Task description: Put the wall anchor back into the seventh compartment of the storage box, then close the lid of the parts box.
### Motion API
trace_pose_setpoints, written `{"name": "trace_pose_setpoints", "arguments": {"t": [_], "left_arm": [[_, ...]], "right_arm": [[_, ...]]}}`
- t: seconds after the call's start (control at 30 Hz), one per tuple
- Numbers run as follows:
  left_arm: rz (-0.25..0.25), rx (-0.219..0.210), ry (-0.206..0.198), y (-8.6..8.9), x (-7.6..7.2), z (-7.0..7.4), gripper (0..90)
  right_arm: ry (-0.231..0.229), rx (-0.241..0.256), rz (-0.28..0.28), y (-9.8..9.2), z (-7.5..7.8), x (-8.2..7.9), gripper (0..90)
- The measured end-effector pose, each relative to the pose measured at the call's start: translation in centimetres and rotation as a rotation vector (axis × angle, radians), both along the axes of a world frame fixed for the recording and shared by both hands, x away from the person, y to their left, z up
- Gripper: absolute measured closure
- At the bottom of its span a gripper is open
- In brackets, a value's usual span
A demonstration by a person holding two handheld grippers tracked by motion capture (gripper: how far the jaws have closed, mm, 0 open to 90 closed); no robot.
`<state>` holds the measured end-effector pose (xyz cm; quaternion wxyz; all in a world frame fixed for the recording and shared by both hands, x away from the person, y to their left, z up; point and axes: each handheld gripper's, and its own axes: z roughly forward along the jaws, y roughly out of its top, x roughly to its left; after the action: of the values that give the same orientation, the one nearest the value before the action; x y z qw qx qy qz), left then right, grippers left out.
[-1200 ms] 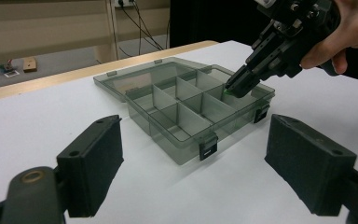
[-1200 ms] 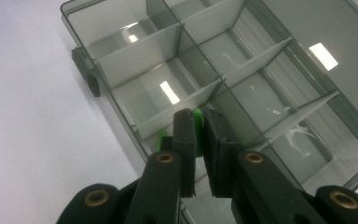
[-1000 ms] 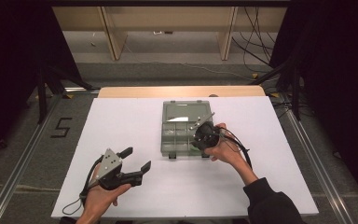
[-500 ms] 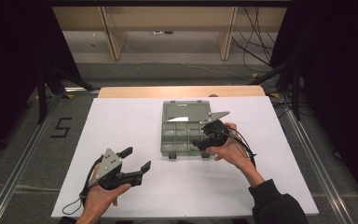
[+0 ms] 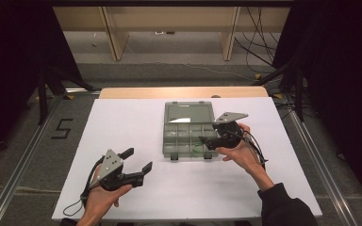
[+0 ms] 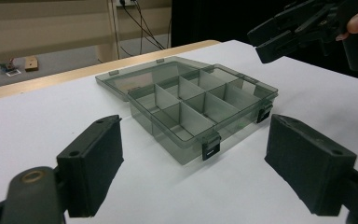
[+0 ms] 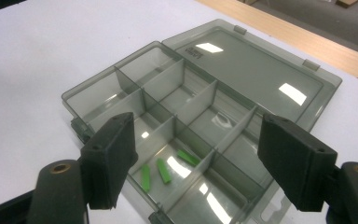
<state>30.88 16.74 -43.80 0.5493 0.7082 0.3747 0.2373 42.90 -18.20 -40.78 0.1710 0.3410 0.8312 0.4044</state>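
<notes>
A: We see a white table (image 5: 122,122) with a wooden far edge, grey floor and dark surrounds

B: We count one smoky transparent plastic compartment box (image 5: 188,129) at its middle, lid laid back, three green sticks (image 7: 163,170) inside; left gripper (image 5: 136,162) and right gripper (image 5: 206,141) both gape, empty

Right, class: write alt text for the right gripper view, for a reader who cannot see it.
An open grey plastic box with divided compartments lies on a white table, its lid flat behind it. Three small green sticks lie in one near compartment. The right gripper hovers above, jaws apart.
</notes>
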Motion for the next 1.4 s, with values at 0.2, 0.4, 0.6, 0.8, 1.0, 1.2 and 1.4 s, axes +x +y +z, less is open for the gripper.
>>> {"name": "trace_pose_setpoints", "arguments": {"t": [0.2, 0.4, 0.6, 0.8, 1.0, 1.2, 1.4], "left_arm": [[-0.008, -0.013, -0.001, -0.1, 0.2, 0.0, 18.0], [-0.008, -0.016, 0.016, -0.2, 0.5, 0.1, 18.2], [-0.014, -0.012, 0.032, -0.7, 1.1, 0.1, 18.3], [-0.03, -0.009, 0.049, -1.3, 1.8, 0.1, 18.4], [-0.036, 0.006, 0.075, -2.4, 3.0, 0.3, 19.3], [-0.034, 0.002, 0.119, -3.2, 4.5, 0.5, 20.4], [-0.025, 0.0, 0.146, -3.8, 6.0, 0.8, 22.2]], "right_arm": [[-0.027, 0.037, -0.018, -0.8, 0.1, -0.3, 27.2], [-0.016, 0.057, -0.039, -1.5, 0.0, 0.3, 24.6], [-0.018, 0.082, -0.069, -2.5, -0.5, 1.0, 22.7], [-0.017, 0.092, -0.085, -3.1, -0.8, 1.4, 22.5], [-0.009, 0.091, -0.106, -3.6, -0.9, 1.5, 22.3], [0.005, 0.103, -0.118, -3.9, -1.2, 1.8, 22.2], [0.033, 0.109, -0.134, -4.3, -1.2, 2.0, 22.1]]}}
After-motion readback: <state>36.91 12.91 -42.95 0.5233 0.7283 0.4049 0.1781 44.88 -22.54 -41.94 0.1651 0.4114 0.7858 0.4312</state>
